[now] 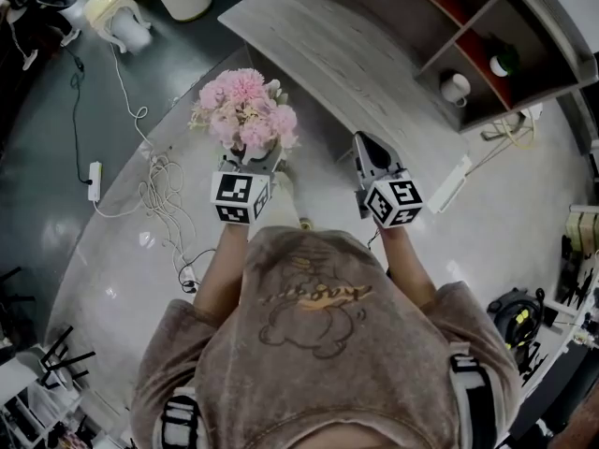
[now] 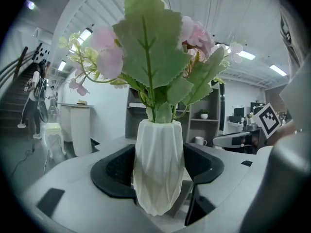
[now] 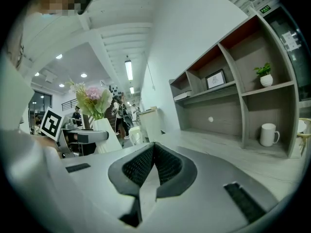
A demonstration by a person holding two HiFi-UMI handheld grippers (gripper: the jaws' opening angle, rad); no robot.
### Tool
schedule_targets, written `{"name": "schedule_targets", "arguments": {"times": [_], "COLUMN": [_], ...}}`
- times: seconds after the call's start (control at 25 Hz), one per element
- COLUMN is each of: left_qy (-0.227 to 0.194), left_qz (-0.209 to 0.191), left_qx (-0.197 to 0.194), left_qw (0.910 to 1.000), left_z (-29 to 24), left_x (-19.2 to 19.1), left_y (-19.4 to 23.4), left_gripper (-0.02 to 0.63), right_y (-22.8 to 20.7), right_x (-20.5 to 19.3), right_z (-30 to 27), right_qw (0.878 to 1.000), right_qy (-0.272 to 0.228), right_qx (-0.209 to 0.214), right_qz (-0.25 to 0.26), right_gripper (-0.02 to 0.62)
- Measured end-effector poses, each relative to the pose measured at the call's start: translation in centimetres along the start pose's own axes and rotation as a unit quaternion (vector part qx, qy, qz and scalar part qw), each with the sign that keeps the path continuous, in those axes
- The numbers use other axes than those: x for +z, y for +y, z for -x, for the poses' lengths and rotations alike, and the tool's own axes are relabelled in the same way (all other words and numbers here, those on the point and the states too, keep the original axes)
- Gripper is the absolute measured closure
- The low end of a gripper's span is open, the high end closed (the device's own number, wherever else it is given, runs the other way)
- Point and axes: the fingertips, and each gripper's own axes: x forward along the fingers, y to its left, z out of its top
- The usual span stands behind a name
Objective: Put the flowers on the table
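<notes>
A bunch of pink flowers (image 1: pixel 245 110) with green leaves stands in a white faceted vase (image 2: pixel 159 166). My left gripper (image 1: pixel 257 165) is shut on the vase, its black pads pressing both sides. I hold it in the air, above the floor, short of the long grey wooden table (image 1: pixel 337 54) ahead. In the right gripper view the flowers (image 3: pixel 92 101) show at the left. My right gripper (image 1: pixel 368 157) is shut with nothing in it, its tips (image 3: pixel 153 147) meeting, level with the left one.
A shelf unit (image 1: pixel 487 36) behind the table holds a white mug (image 1: pixel 456 87) and a small potted plant (image 1: pixel 503 61). White cables and a power strip (image 1: pixel 94 181) lie on the floor at left. People stand in the far background of both gripper views.
</notes>
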Motion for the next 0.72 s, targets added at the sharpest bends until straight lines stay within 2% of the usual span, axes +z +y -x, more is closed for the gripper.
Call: {"name": "schedule_targets", "arguments": {"times": [0.44,0.72], "left_qy": [-0.002,-0.001], "left_qz": [0.003,0.0], "left_qx": [-0.018,-0.042], "left_qw": [0.9998,0.9991], "left_z": [-9.1,-14.7], "left_x": [2.2,4.5], "left_y": [6.8,11.1], "left_gripper": [0.287,0.287], "right_y": [-3.8,-5.7], "right_x": [2.7,5.1], "right_z": [-9.8,-15.4], "right_qw": [1.0,0.999], "right_qy": [-0.001,-0.004], "right_qx": [-0.014,-0.031], "right_qz": [-0.004,-0.01], "right_gripper": [0.6,0.6]}}
